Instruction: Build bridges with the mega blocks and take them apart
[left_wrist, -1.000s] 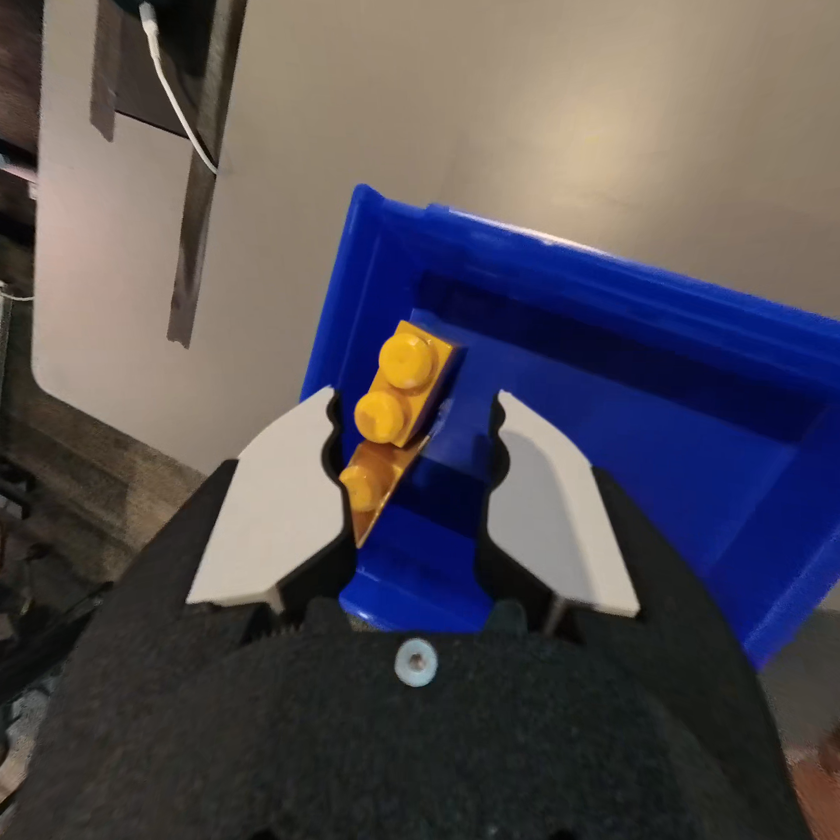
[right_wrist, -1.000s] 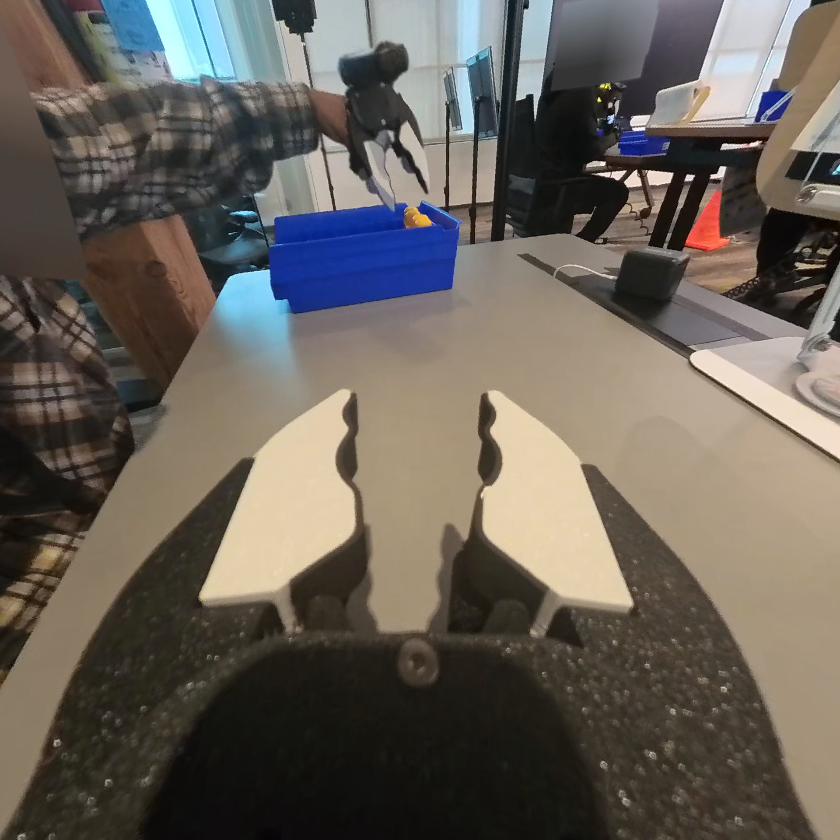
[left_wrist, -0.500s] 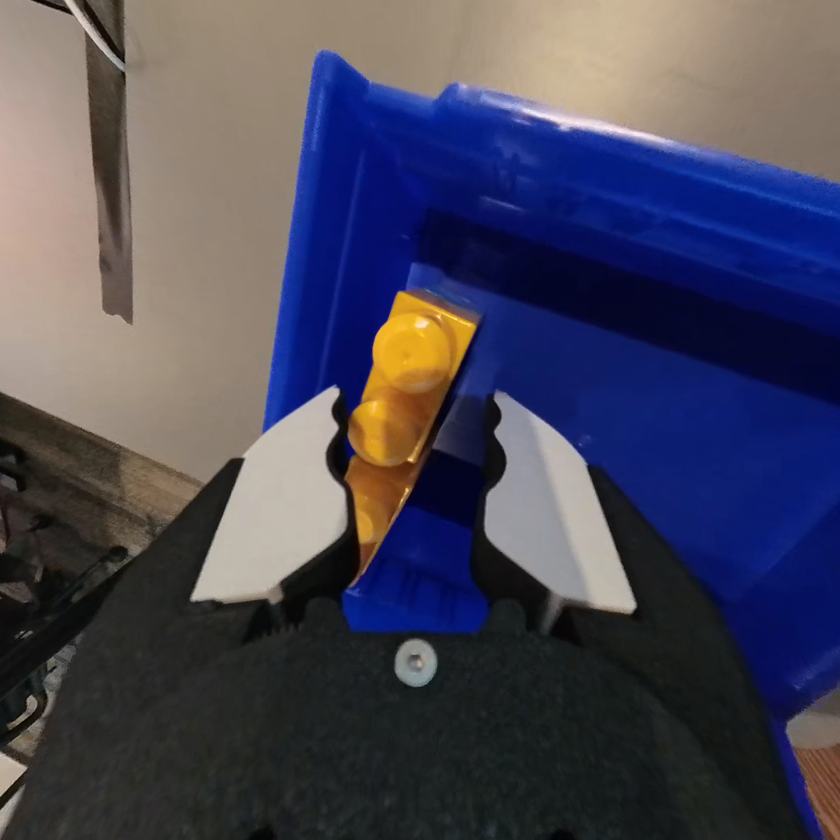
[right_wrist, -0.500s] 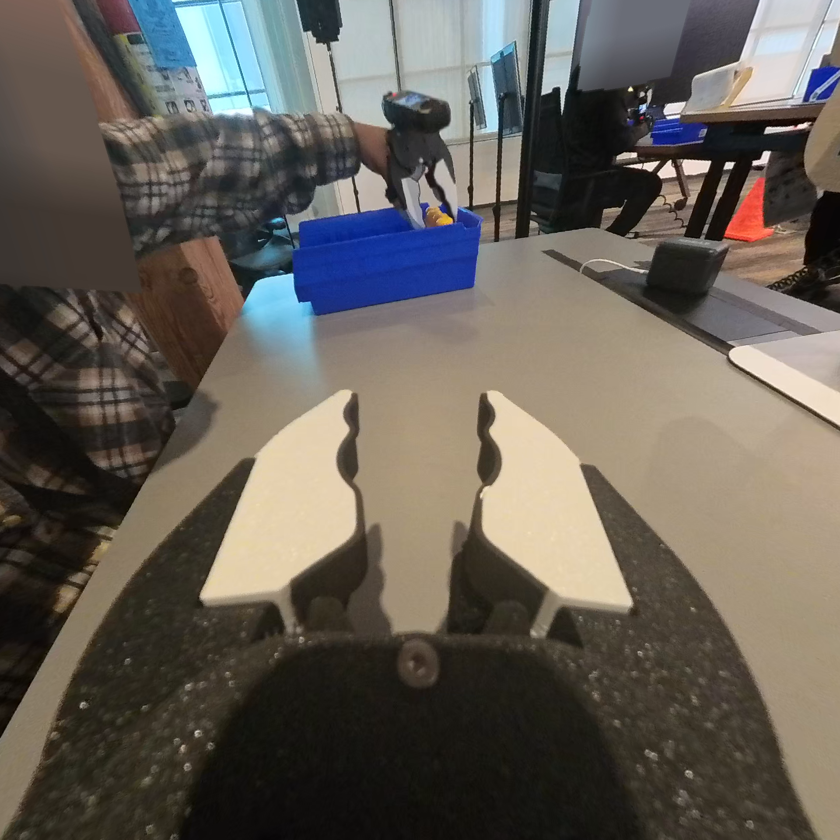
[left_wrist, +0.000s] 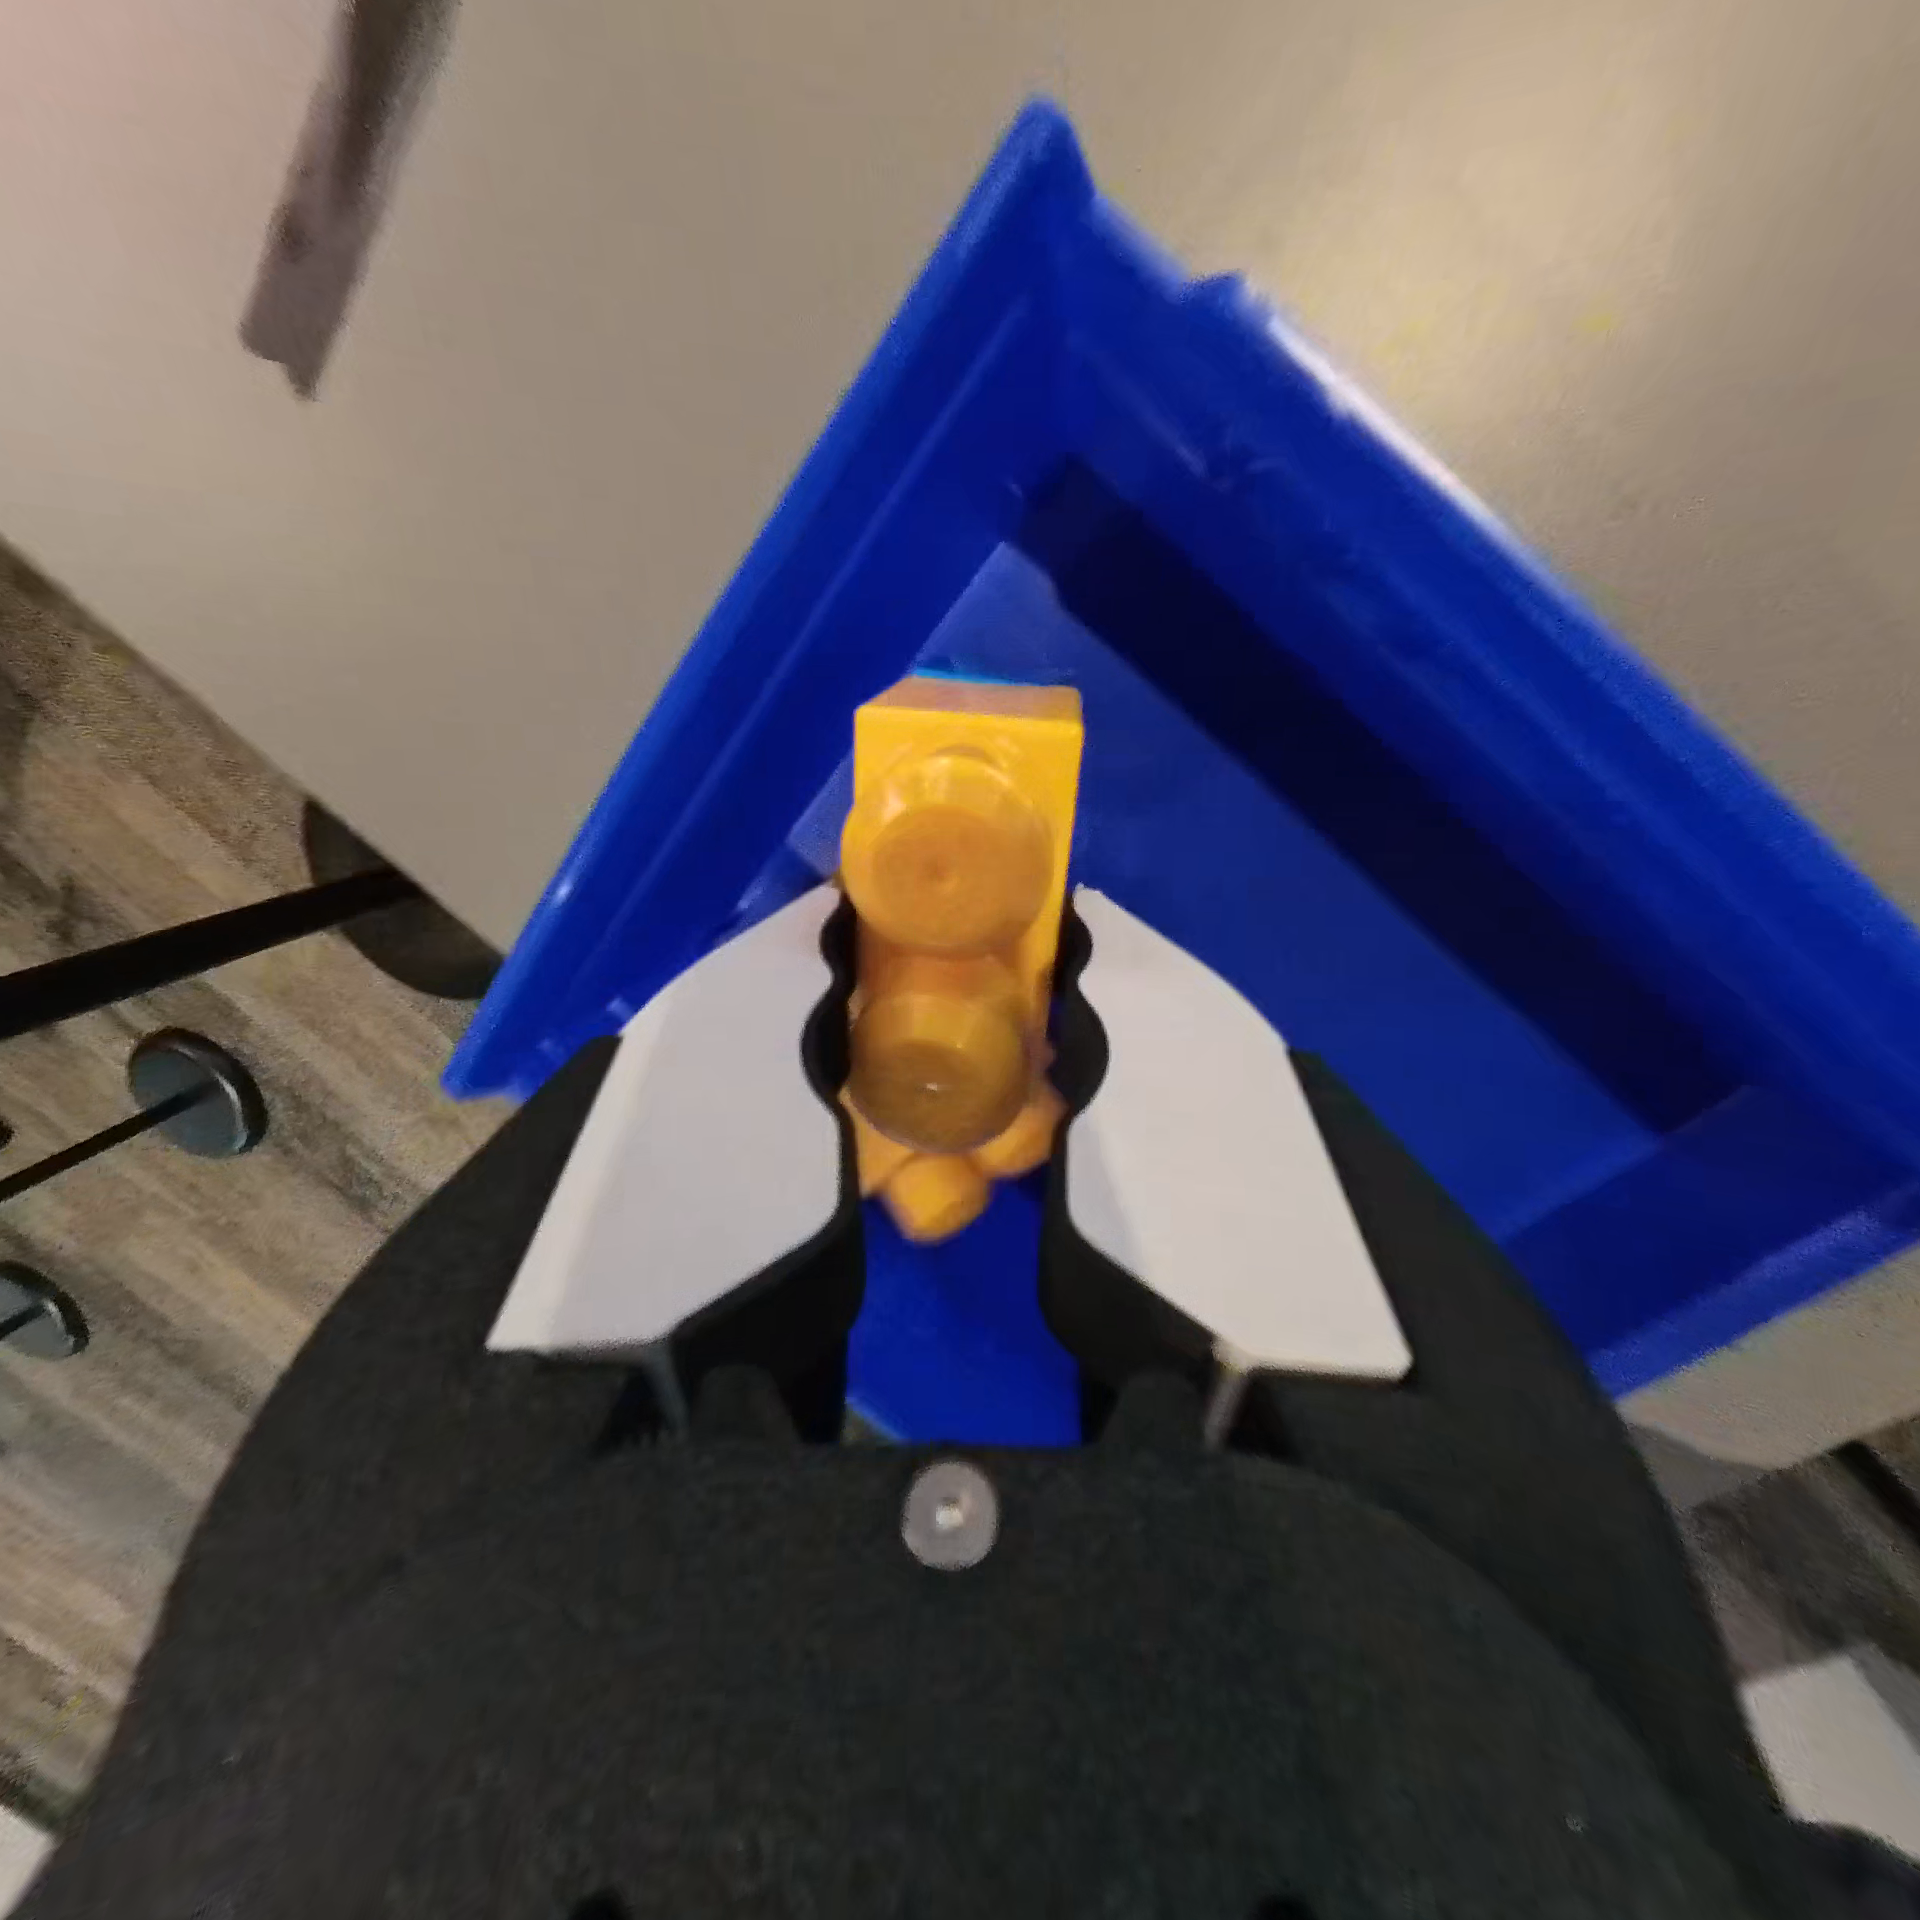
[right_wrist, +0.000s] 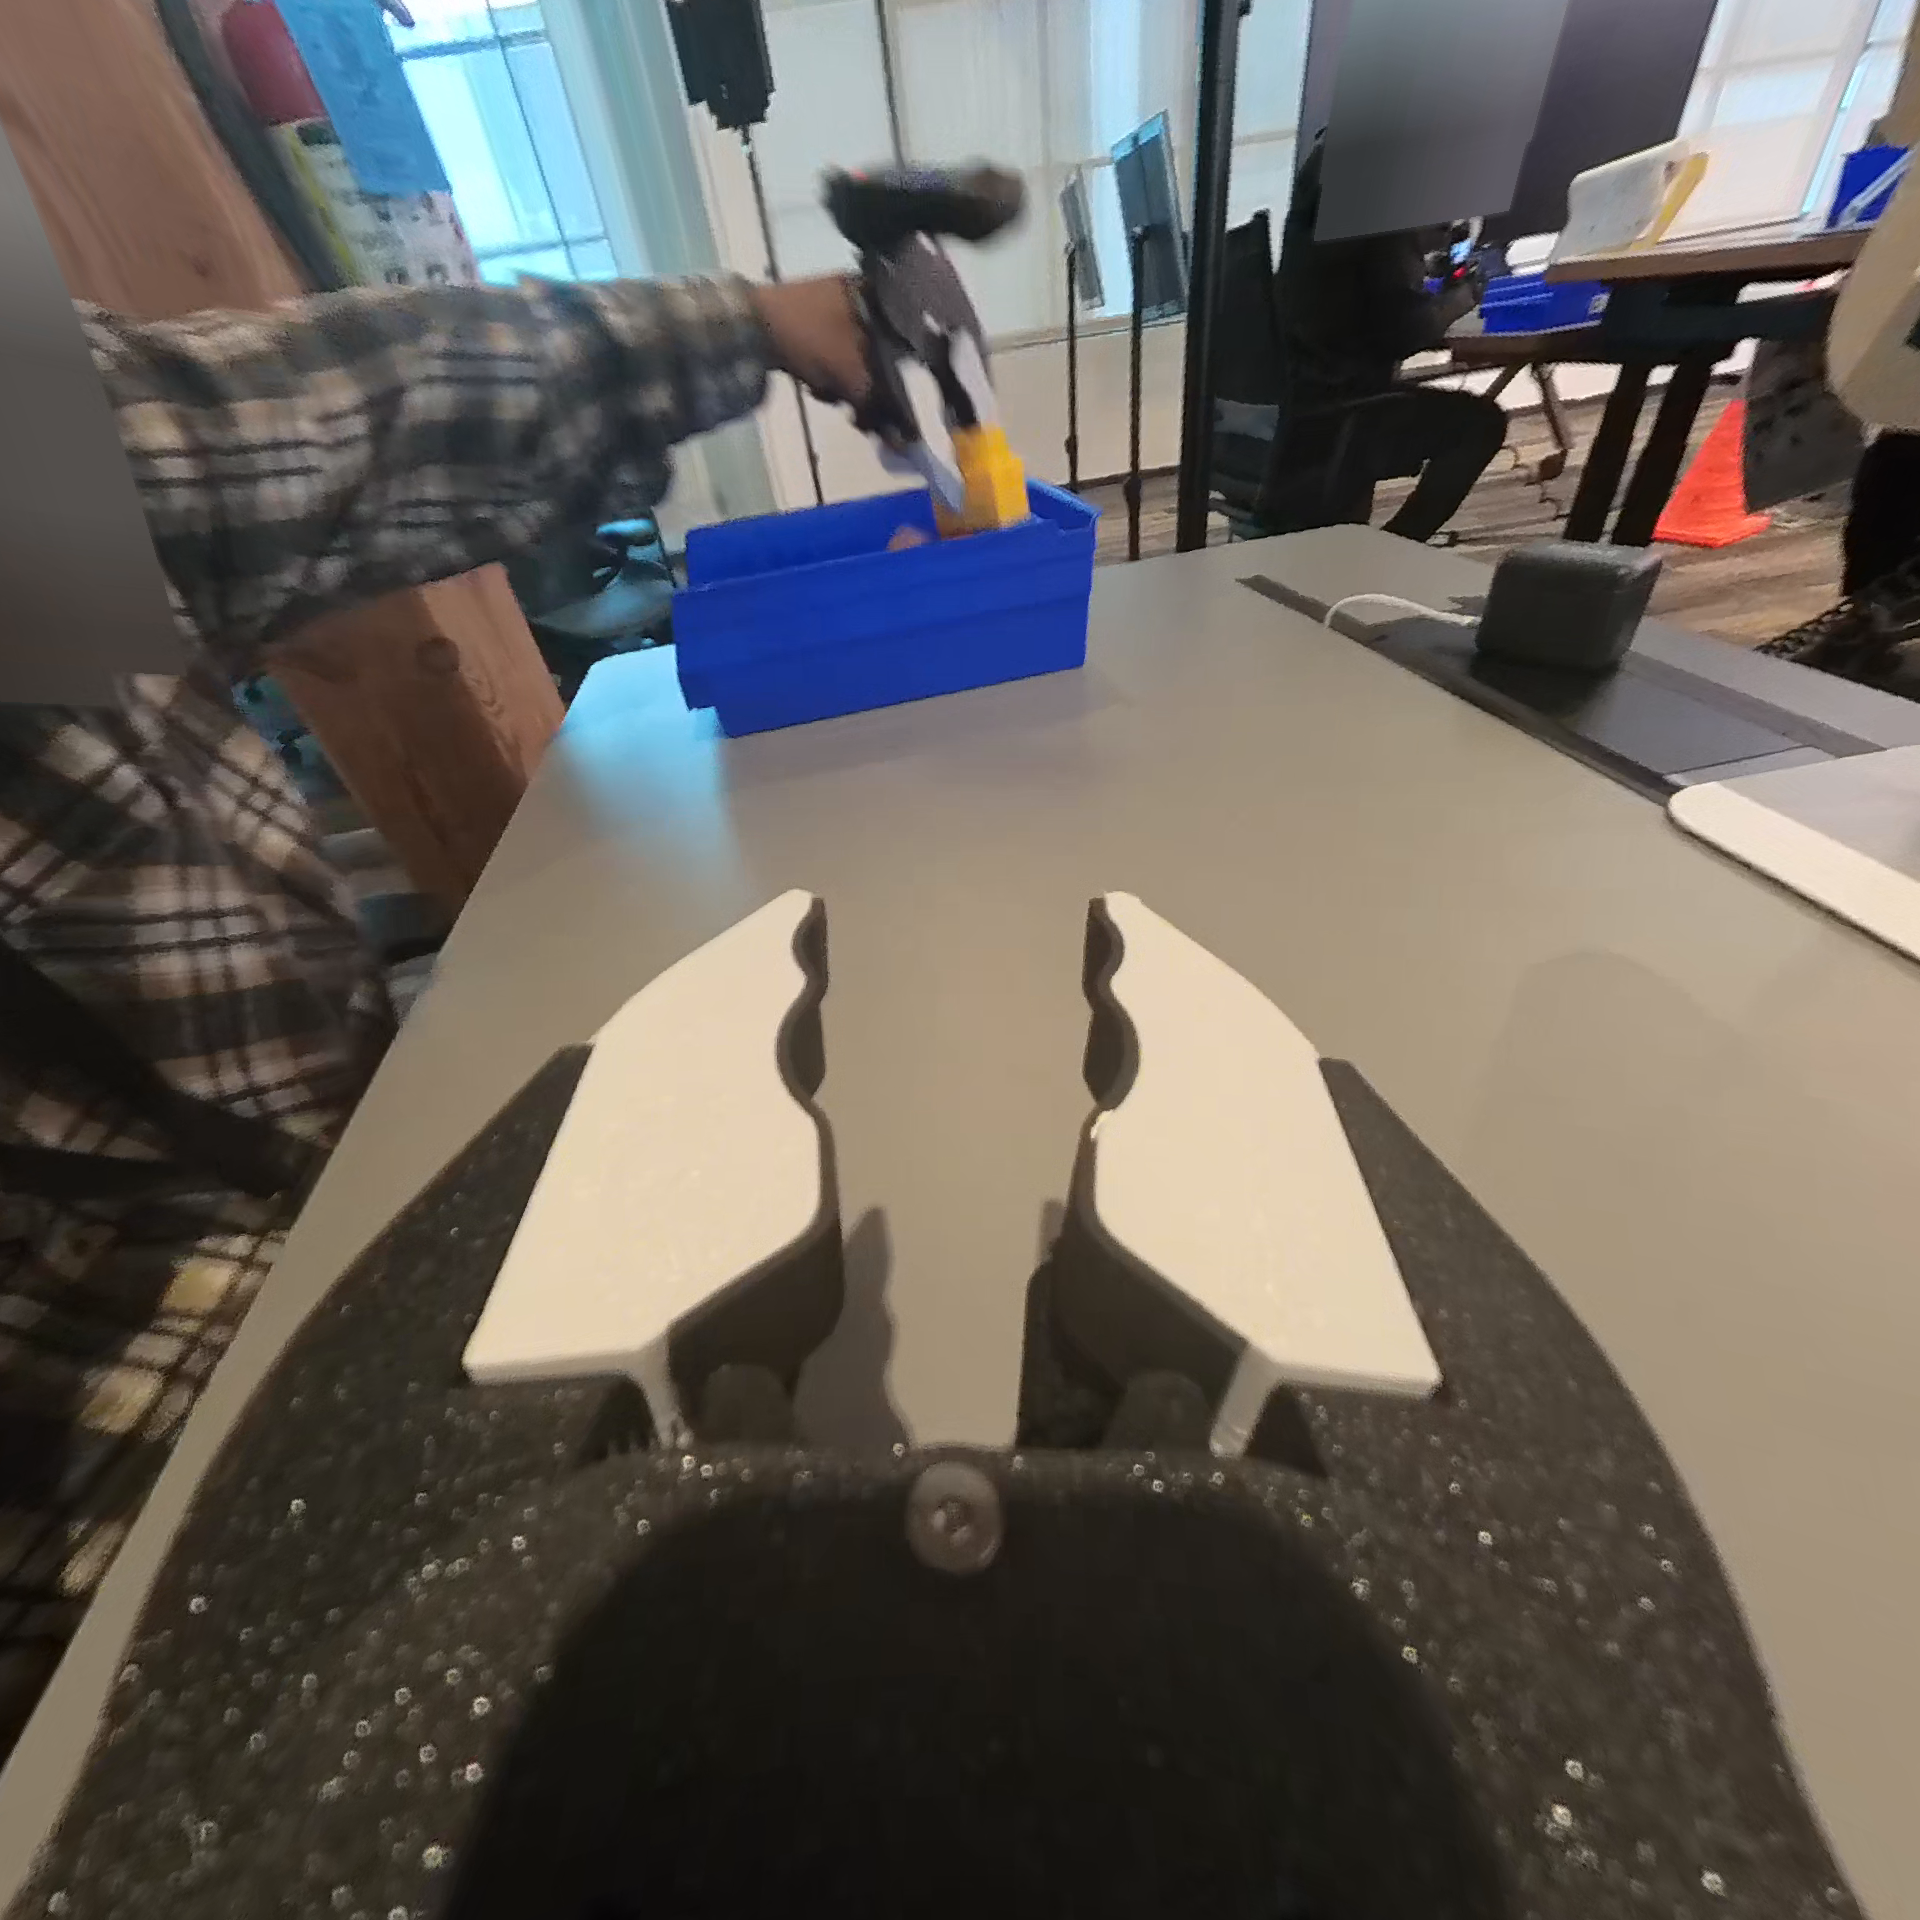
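Observation:
My left gripper (left_wrist: 951, 925) is shut on a yellow mega block (left_wrist: 961, 914) with round studs and holds it over the corner of a blue bin (left_wrist: 1403, 582). In the right wrist view the left gripper (right_wrist: 951, 416) shows far off, holding the yellow block (right_wrist: 987, 483) just above the blue bin (right_wrist: 883, 623) at the table's far end. My right gripper (right_wrist: 954, 925) is open and empty, low over the grey table (right_wrist: 1195, 831), well short of the bin.
A dark grey box (right_wrist: 1569, 613) with a white cable sits on a black strip at the right. A white pad (right_wrist: 1797, 852) lies at the right edge. A person's plaid sleeve (right_wrist: 416, 405) reaches over the left side. A wooden post (right_wrist: 416, 707) stands beside the table. One gripper's finger ends stand about 55 cm off the other's.
My left gripper has closed on the yellow block, which lay tilted against the bin wall, and lifted it above the bin. My right gripper has stayed open over the table.

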